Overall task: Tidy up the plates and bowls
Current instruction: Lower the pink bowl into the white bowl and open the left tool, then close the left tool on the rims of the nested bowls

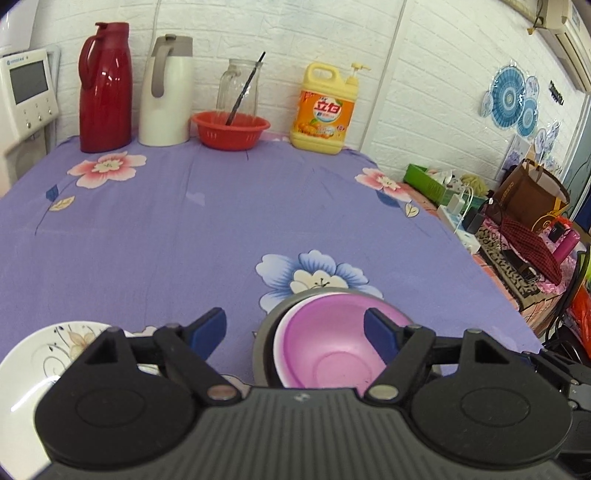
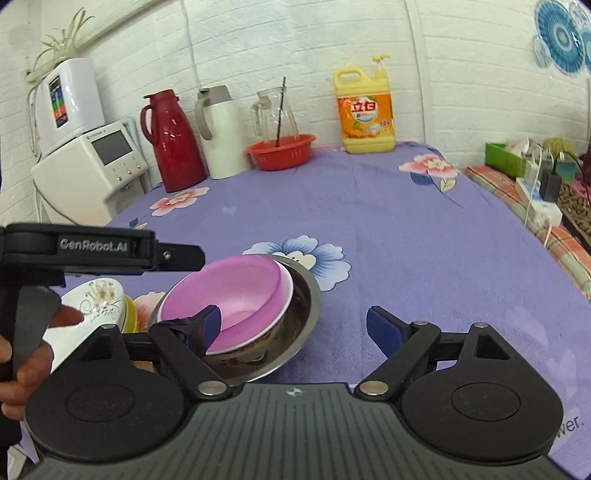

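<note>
Covering the table, a purple floral cloth (image 1: 184,221) meets white brick wall (image 1: 288,33).

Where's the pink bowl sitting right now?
The pink bowl sits tilted inside the steel bowl near the table's front edge, beside the blue flower print, just right of the floral plate.

A table under a purple cloth (image 2: 424,240) printed with pink and blue flowers carries everything. Against the wall stand a red thermos jug (image 1: 105,88), a white thermos jug (image 1: 166,92), a red plastic basket (image 1: 229,129) and, right of the basket, a yellow detergent bottle (image 1: 325,110). Well in front of the basket sit a steel bowl (image 2: 308,302) — a pink bowl (image 2: 229,295) nested inside — and, left of it, a white floral plate (image 1: 37,365).
</note>
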A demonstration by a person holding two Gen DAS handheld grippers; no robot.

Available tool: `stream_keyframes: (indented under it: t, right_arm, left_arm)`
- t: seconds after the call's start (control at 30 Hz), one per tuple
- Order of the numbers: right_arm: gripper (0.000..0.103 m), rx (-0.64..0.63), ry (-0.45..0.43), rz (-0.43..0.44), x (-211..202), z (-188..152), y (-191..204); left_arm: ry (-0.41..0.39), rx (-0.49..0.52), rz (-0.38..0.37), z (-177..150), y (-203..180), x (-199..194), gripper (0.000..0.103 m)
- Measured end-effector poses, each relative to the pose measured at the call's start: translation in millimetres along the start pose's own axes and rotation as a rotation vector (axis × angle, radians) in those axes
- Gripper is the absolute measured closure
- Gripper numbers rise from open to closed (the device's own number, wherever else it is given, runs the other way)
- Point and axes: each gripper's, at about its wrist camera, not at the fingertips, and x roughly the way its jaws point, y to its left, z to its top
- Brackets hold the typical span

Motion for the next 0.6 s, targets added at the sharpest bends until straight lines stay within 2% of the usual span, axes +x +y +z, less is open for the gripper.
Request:
stream_keyframes:
  t: [0.6]
  right_arm:
    - [0.0, 0.008, 0.101, 0.008, 51, 0, 11]
  left_arm:
    - [0.095, 0.0, 0.003, -5, 13, 33, 0.026]
